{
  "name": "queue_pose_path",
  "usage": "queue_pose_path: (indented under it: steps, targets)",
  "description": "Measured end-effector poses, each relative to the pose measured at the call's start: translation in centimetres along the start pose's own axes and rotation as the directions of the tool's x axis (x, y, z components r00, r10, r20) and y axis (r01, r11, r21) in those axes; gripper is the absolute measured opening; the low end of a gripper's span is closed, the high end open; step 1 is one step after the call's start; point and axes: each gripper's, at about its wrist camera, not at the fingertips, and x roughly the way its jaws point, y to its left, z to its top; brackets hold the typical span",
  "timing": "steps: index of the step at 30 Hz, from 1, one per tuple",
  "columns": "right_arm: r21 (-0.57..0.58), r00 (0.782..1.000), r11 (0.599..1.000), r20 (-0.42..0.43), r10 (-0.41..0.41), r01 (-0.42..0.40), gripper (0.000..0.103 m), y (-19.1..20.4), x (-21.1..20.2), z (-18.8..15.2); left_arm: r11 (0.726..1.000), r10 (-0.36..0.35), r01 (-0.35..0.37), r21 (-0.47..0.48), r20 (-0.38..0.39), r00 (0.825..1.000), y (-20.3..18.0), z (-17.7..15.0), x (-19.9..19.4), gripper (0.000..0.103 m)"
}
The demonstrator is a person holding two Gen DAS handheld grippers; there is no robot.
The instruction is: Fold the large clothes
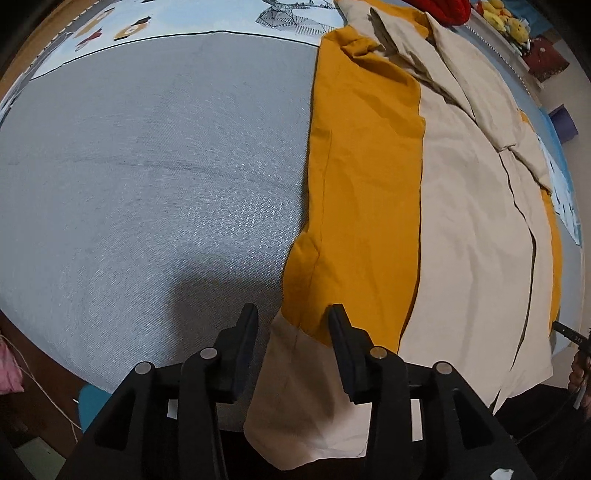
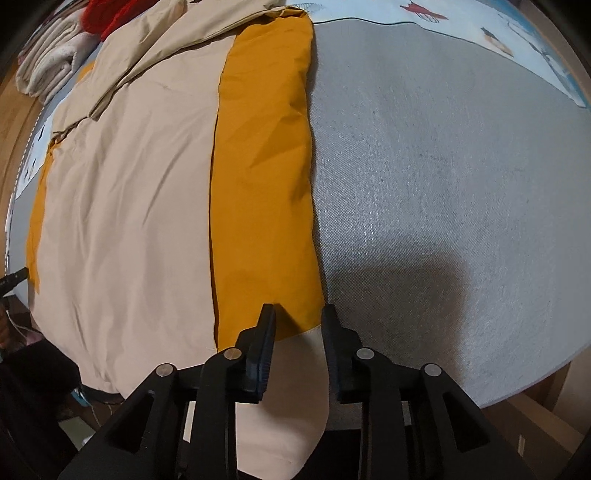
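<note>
Left wrist view | large beige-and-mustard woven cotton garment (image 1: 461, 229) lies flat, creased, on grey textured mattress (image 1: 155, 177) | hem corner hangs over edge between left claw (image 1: 293, 314), jaws apart, pads clear | right claw (image 2: 299, 314) jaws apart astride opposite beige corner | cartoon-print sheet (image 1: 110, 29) beyond

Garment (image 1: 461, 206) lies flat on mat (image 1: 166, 166), apparently overhanging its near edge

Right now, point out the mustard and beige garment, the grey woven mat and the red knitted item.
mustard and beige garment (image 1: 365, 177), left wrist view, mustard panel.
grey woven mat (image 2: 443, 166), right wrist view, bare middle.
red knitted item (image 2: 110, 14), right wrist view, lower edge.
</note>
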Motion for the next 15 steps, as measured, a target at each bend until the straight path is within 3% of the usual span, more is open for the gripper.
queue_pose_path:
  steps: [4,15]
  targets:
    - [0.011,1.000,1.000,-0.017,0.007,-0.007,0.036,-0.1,0.4,0.0,1.000,-0.001,0.001,0.013,-0.016,1.000,-0.2,0.2,0.5,0.036]
    - [0.022,0.999,0.999,-0.029,-0.034,0.034,0.038,-0.5,0.8,0.2,1.000,0.005,-0.004,0.020,-0.037,0.999,-0.4,1.2,1.8,0.037]
